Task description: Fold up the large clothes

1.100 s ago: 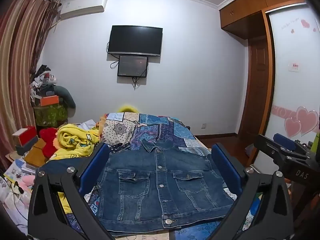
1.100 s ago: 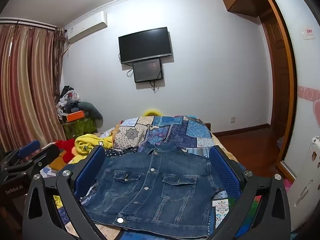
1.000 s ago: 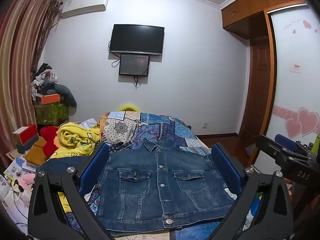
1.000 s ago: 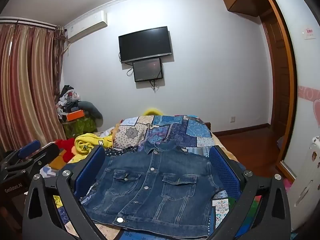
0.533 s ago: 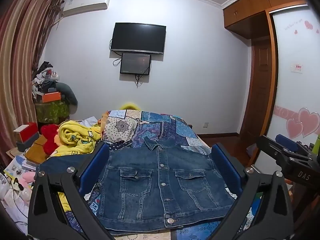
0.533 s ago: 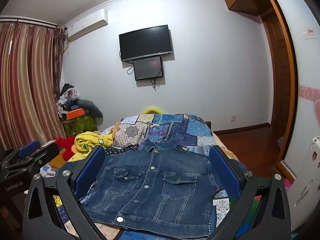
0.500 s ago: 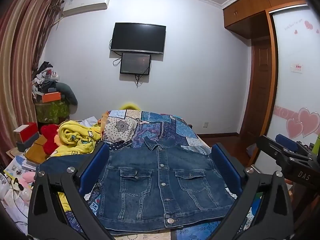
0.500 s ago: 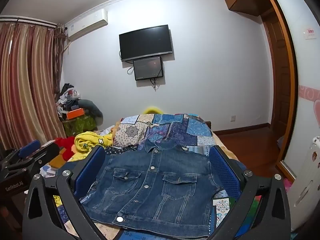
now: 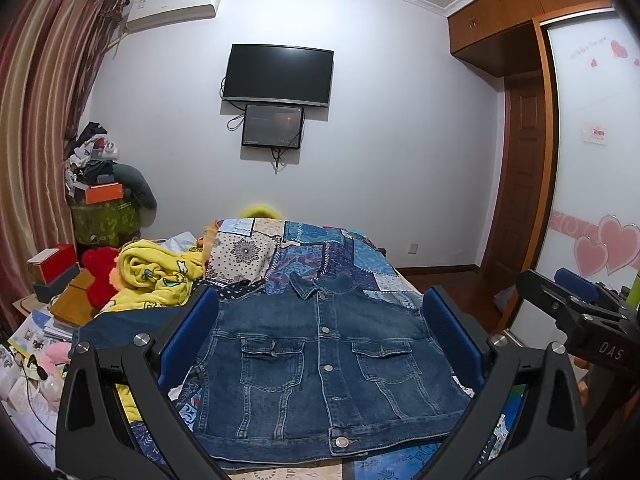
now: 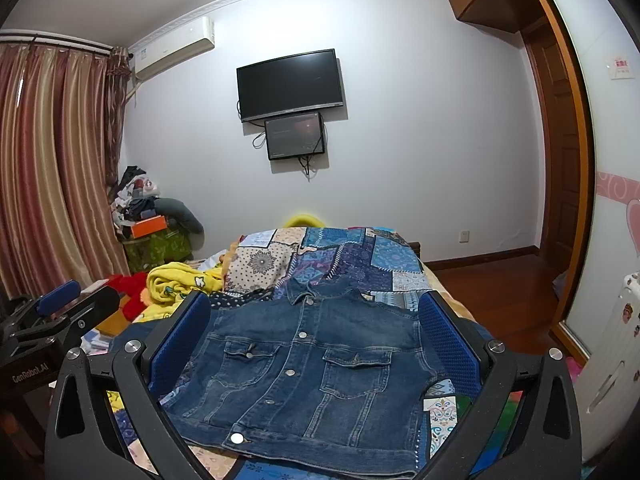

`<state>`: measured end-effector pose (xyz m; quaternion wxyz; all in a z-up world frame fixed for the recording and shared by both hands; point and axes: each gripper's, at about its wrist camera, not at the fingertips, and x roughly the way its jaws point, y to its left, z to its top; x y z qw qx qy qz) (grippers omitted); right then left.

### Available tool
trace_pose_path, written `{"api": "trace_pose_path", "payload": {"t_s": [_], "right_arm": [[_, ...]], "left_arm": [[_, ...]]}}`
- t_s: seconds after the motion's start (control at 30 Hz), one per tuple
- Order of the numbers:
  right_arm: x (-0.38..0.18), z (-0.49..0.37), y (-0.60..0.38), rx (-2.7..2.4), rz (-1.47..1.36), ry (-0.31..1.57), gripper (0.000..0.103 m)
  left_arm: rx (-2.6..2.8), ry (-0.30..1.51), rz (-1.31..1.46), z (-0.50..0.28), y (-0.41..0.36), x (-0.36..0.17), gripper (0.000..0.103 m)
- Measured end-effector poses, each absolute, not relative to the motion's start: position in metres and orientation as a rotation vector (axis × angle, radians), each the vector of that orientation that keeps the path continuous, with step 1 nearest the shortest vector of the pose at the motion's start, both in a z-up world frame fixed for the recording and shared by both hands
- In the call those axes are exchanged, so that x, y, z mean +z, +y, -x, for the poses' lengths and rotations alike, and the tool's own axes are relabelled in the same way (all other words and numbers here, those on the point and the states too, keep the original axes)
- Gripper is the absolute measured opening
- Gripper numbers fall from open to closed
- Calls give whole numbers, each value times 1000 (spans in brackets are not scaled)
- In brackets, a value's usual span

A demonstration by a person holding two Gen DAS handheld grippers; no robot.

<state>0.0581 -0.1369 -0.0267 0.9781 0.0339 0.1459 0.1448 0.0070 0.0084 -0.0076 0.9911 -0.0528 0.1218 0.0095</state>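
Note:
A blue denim jacket (image 9: 320, 364) lies flat, front up and buttoned, on a patchwork bedspread (image 9: 304, 256); it also shows in the right wrist view (image 10: 308, 372). My left gripper (image 9: 320, 336) is open and empty, held above the near hem, its blue pads framing the jacket. My right gripper (image 10: 316, 340) is open and empty in the same pose. Each gripper shows at the edge of the other's view: the right one (image 9: 576, 320), the left one (image 10: 60, 316). The sleeves are hidden.
A yellow blanket (image 9: 156, 276) and a red plush (image 9: 100, 268) lie left of the jacket. Boxes and books (image 9: 56, 280) crowd the left side. A wardrobe (image 9: 592, 184) and a door (image 9: 524, 184) stand right. A TV (image 9: 278, 74) hangs on the far wall.
Both views have tilted very slightly; the jacket lies as before and both grippers stay open above it.

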Motion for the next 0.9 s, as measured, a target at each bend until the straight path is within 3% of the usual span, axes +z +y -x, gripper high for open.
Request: {"api": "trace_pose_path", "payload": {"t_s": [0.9], "right_arm": [[-31,-63,-139,289,-62,298,103]], "left_arm": [[17,252,109,-10,12,-13,103]]}}
